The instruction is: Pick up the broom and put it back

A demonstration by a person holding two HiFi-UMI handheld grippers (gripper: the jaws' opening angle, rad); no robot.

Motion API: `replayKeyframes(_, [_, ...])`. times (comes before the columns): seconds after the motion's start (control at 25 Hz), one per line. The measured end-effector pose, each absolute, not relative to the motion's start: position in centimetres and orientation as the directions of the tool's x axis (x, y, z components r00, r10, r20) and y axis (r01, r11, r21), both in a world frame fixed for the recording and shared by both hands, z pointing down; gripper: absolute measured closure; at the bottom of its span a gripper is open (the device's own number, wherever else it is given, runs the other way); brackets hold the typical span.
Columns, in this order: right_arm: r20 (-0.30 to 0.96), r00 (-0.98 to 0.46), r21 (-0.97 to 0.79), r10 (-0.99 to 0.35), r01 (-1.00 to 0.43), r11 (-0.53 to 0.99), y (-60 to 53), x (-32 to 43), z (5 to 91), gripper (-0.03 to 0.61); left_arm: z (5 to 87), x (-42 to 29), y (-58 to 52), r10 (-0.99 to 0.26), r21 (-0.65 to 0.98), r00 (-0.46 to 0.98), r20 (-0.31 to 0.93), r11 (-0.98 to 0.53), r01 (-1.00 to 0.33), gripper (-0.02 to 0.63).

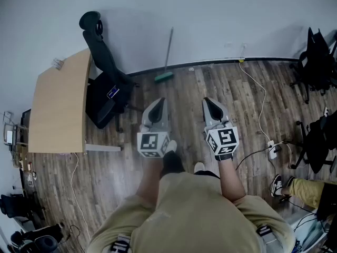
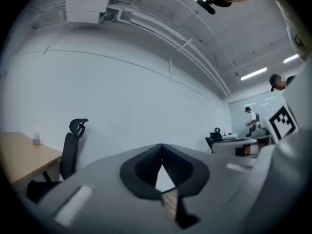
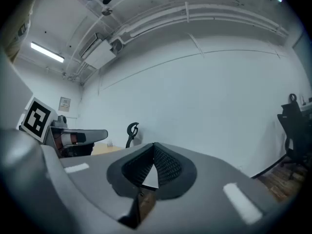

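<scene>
The fingers [image 2: 142,168] of our left gripper [image 1: 159,102] meet at their tips with nothing between them; through the small triangular gap below the tips only a sliver of wall and floor shows. The fingers [image 3: 168,165] of our right gripper [image 1: 209,102] are closed the same way and hold nothing, their dark rubber pads showing a fine ribbed texture. We hold both grippers level, side by side and pointing towards the wall [image 1: 210,20]. The broom [image 1: 168,54] is well ahead of them. It leans nearly upright against that wall, with its thin pale handle running up the paint and its flat green head [image 1: 164,77] resting on the wood-plank floor [image 1: 184,125] at the dark skirting. Its long axis is close to vertical, so we judge that level fingers would cross the handle squarely. It stands almost straight ahead of the left fingers and further over from the right ones, so the left gripper is the nearer. The handle looks slim, smooth and rigid, which should make it easy to pinch but liable to pivot if taken far from its middle. Just left of the broom is a black office chair [image 1: 105,73], pushed against the light wooden bench [image 1: 55,109]. On the right a pale cable [image 1: 260,99] trails across the floor to a power strip [image 1: 273,151].
</scene>
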State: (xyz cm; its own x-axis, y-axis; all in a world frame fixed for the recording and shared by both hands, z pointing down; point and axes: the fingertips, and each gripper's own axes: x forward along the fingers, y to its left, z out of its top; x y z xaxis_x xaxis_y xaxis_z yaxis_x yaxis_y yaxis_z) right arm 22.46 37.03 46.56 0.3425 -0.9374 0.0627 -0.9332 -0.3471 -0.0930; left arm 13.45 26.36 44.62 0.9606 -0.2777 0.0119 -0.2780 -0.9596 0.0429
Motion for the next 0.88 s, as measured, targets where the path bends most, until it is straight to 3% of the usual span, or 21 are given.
replayKeyframes(0.4, [0.067,0.393,-0.055,-0.917,-0.916,-0.397,22.9,25.7,45.4,0.572,44.8,17.6,13.8,-0.22,-0.046,0.975,0.036,-0.975,-0.218,0.614])
replayKeyframes(0.88, [0.095,0.498,-0.105,-0.862,-0.856,-0.506,13.1,30.7,45.9,0.572,45.8,22.9,3.0,-0.129,0.025,0.99,0.064,-0.991,-0.131,0.614])
